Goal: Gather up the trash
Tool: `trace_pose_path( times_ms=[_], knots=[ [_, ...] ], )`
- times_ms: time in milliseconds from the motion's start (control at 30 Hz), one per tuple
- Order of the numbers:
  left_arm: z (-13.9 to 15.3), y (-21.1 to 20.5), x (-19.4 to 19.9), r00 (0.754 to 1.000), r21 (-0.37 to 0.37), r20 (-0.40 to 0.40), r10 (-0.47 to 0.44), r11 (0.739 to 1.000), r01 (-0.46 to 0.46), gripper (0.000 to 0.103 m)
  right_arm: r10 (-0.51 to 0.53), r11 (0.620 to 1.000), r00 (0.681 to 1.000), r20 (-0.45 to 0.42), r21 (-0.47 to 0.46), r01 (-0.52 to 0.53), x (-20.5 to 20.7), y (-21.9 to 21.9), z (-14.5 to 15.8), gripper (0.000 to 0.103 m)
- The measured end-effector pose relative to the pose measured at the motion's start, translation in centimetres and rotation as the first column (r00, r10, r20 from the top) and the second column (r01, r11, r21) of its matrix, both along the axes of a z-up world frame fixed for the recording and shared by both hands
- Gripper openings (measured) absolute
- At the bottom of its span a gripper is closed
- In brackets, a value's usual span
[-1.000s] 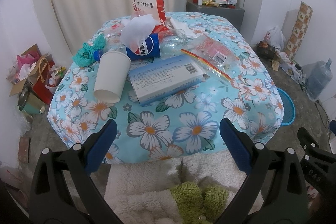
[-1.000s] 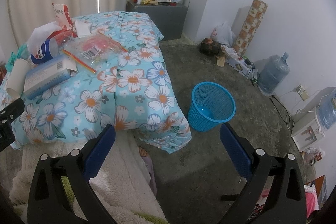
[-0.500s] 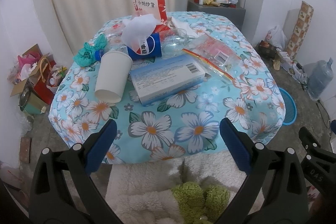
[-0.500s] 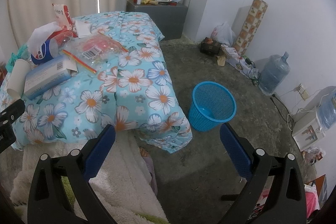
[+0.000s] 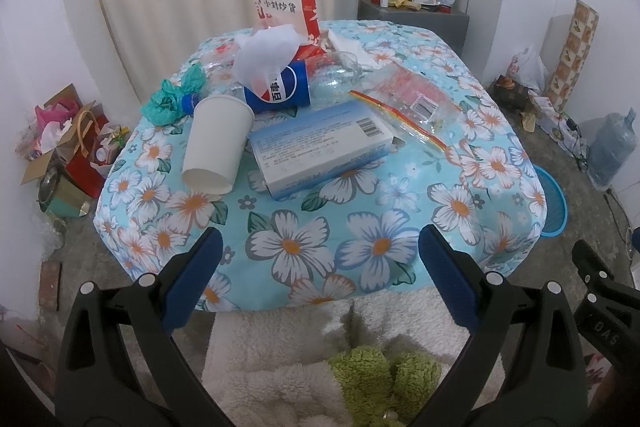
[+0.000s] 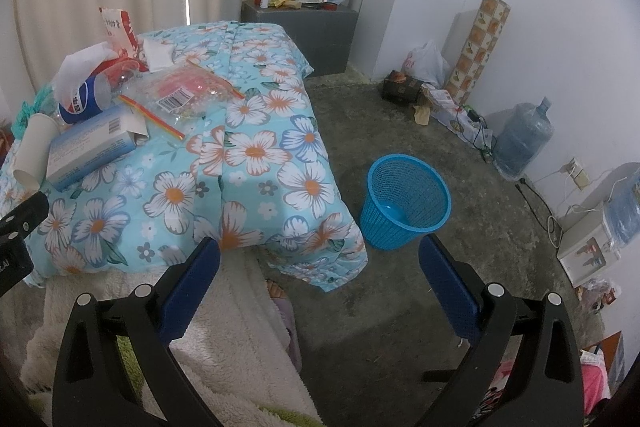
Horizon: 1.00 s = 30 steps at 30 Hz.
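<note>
Litter crowds the far-left half of a bench (image 5: 320,251) draped in a turquoise cloth printed with white daisies: a white paper cup (image 5: 216,145) on its side, a long pale-blue cardboard box (image 5: 320,151) just right of it, a crushed blue cola bottle (image 5: 280,89) stuffed with white tissue behind, and a clear zip bag with a red strip (image 5: 408,103) further right. The left gripper (image 5: 316,275) hangs off the near edge, jaws spread wide and holding nothing, lined up as if to reach for the box or the cup. The right gripper (image 6: 320,279), equally wide and empty, points past the bench's right corner toward the blue plastic mesh wastebasket (image 6: 404,203) on the concrete floor, well apart from the litter. The basket seems to hold nothing yet, though its bottom is hard to read. Nothing appears collected so far; each piece will need carrying over the right edge.
</note>
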<state>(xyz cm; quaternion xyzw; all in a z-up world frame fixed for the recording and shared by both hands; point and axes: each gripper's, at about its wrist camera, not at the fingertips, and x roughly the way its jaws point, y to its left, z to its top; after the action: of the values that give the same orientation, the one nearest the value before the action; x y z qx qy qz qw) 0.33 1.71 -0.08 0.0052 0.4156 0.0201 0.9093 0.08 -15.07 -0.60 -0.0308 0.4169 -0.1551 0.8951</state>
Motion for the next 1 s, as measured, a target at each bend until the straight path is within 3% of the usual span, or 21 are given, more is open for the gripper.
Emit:
trace_pose_path(
  times_ms=[400, 500, 700, 833, 933, 1000],
  knots=[
    [0.0, 5.1, -0.6, 0.998, 0.001, 0.066, -0.014, 1.000, 0.014, 0.094, 0.083, 0.991, 0.995, 0.055, 0.104, -0.089, 1.5, 0.9, 0.7, 0.097],
    [0.1, 7.6, -0.6, 0.997, 0.008, 0.079, 0.013, 1.000, -0.014, 0.094, 0.130, 0.974, 0.987, 0.090, 0.172, -0.144, 2.2, 1.1, 0.8, 0.097],
    [0.7, 13.5, -0.1, 0.994, -0.072, 0.111, 0.011, 0.997, -0.003, 0.094, 0.189, 0.922, 0.976, 0.105, 0.323, -0.213, 4.5, 1.5, 0.2, 0.097],
    [1.0, 16.8, 0.7, 0.983, -0.262, 0.185, -0.018, 0.963, 0.067, 0.094, 0.213, 0.828, 0.972, 0.102, 0.509, -0.235, 6.8, 0.8, -0.7, 0.097],
    [0.7, 18.5, 2.2, 0.990, -0.325, 0.144, -0.007, 0.944, 0.054, 0.094, 0.207, 0.725, 0.973, 0.099, 0.653, -0.221, 8.7, -0.2, -1.8, 0.096],
    [0.5, 18.8, 3.4, 0.991, -0.332, 0.134, 0.010, 0.943, 0.035, 0.094, 0.204, 0.636, 0.974, 0.095, 0.743, -0.206, 10.3, -1.0, -2.8, 0.092]
  ],
)
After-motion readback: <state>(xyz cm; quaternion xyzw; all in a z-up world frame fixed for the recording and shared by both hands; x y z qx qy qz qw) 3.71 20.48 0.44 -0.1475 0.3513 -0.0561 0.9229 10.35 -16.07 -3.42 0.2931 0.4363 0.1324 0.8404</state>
